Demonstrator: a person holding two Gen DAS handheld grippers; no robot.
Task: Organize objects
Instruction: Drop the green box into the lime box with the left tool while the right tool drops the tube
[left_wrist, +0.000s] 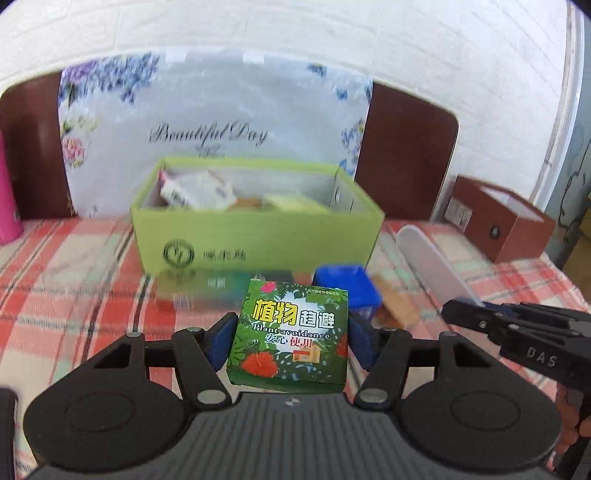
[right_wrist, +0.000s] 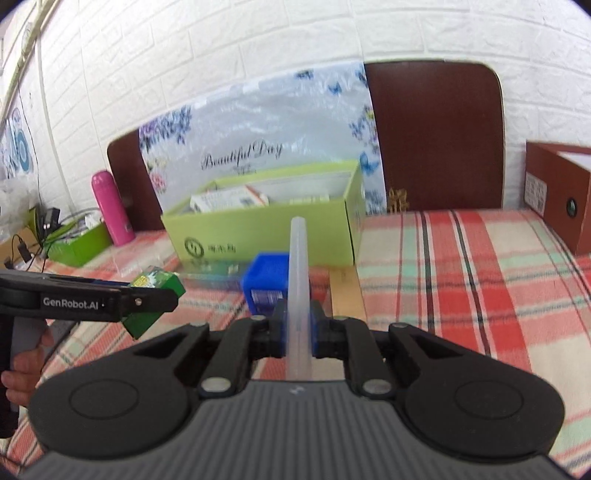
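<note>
left wrist view gives us the plaid tablecloth (left_wrist: 74, 258) running wall to wall, red and mint checks, and behind it the floral board (left_wrist: 207, 122) lettered "beautiful day", propped against a dark brown headboard (left_wrist: 406, 147). next down in size, the lime green box (left_wrist: 255, 229) sits open-topped at mid table with cartons and packets (blurred, can't read them) piled inside. off to the far side, a brown box (left_wrist: 509, 229) waits at the table's edge, and a pink bottle (right_wrist: 110, 210) stands upright beside the green box's other end.

smaller now: a blue tub (left_wrist: 347, 288) rests on the cloth just in front of the green box. the left gripper (left_wrist: 291, 339) is pinching the green plant box (left_wrist: 291, 336) by its two sides, face up, lifted clear of the cloth. from the right wrist view, the right gripper (right_wrist: 297, 328) is pressed tight on a translucent plastic lid (right_wrist: 298, 280), held edge-on, its far end pointing up toward the green box. a hand (right_wrist: 22, 365) grips the left tool's handle.
</note>
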